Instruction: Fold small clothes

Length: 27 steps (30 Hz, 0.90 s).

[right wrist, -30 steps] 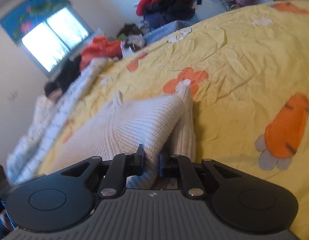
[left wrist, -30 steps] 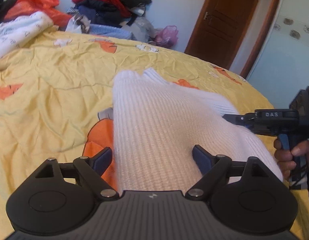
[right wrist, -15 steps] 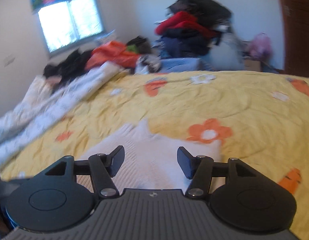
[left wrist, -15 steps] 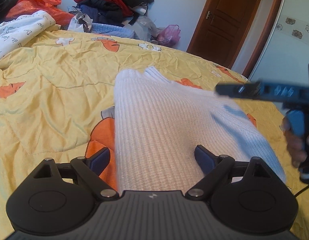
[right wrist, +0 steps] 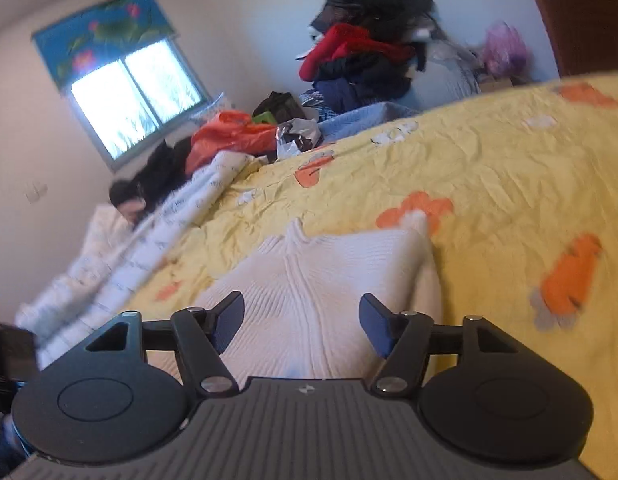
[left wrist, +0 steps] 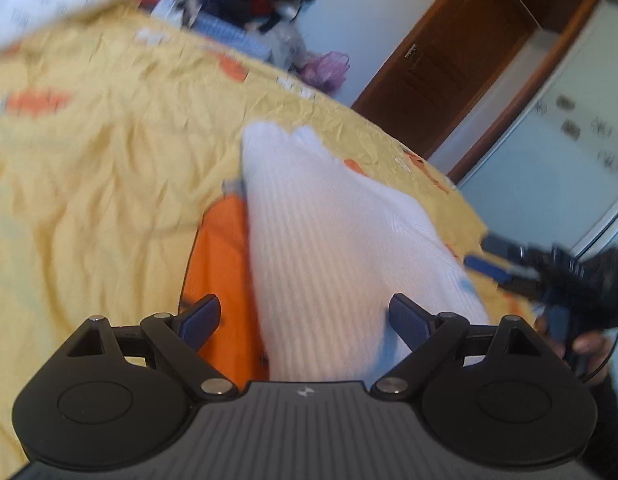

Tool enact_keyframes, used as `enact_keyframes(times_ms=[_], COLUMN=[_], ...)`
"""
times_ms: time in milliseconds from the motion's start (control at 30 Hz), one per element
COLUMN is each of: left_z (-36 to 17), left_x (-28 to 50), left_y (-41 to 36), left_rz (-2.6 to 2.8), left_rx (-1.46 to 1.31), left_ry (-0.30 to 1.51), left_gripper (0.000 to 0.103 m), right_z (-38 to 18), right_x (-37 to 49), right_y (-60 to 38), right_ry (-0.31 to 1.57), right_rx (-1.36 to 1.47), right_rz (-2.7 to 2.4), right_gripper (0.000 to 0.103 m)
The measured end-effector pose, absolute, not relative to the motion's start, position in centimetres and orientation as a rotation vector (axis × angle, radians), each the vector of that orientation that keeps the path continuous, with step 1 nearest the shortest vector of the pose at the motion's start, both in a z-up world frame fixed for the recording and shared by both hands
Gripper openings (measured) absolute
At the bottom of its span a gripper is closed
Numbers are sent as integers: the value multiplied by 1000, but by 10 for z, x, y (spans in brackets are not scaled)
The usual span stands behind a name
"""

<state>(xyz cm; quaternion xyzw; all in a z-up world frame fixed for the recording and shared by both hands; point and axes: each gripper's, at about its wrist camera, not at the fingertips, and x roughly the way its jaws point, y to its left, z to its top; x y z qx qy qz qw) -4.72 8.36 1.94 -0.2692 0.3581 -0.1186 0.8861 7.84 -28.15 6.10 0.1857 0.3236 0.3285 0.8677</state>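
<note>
On the bed [right wrist: 509,168], white sweater [right wrist: 329,272] lay folded, left gripper [left wrist: 305,316] released above it, right gripper [right wrist: 301,320] just opening, fingers apart, nothing grasped.

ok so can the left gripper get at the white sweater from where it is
Probably yes. The left gripper is open, and the white sweater lies flat on the yellow bedspread right ahead of its fingers, with nothing between. The right gripper is off to the side, clear of it.

I see my left gripper [left wrist: 305,314] wide open over the white sweater [left wrist: 333,240] on the yellow bed cover [left wrist: 89,184]. My right gripper [left wrist: 493,254] is beside it.
</note>
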Motion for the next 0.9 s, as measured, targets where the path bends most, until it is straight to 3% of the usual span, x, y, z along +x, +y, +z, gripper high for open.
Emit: enact_keyframes(times_ms=[200,267,300,400,433,467,567,633,667,700,733,800,900], left_z=[-7,-6,-3,22,31,36,24,20,23,27,30,32,28], left_x=[-36,-28,-24,-23,-24,-27,-21,-30,-39,-55,-70,-98,-112], left_y=[87,81,76,60,55,52,42,45,45,48,48,39,15], left_rz=[-327,-326,-342,-313,-306,-306,-277,-271,-269,-260,-233,-156,-44], left_rx=[-712,-696,-674,-464,-387,-333,-234,-253,-259,-248,-209,-60,196], left_ry=[804,821,847,867,862,859,869,827,801,756,713,636,573], left_gripper=[91,76,54,41,39,38,40,47,50,58,73,82,81], right_z=[12,2,-2,8,19,26,15,2,1,2,5,15,39], right_x=[67,64,63,52,43,37,40,51,50,47,43,37,27], right_y=[-314,-304,-298,-283,-277,-271,-273,-281,-281,-283,-286,-295,-306], right_ry=[913,947,957,931,896,874,880,916,903,898,891,859,730], right_rx=[588,563,543,384,285,205,199,318,340,355,374,424,451], right_rz=[718,734,746,763,770,778,797,786,782,773,760,744,723], right_gripper=[81,81,74,62,53,53,53,67,69,73,77,74,73])
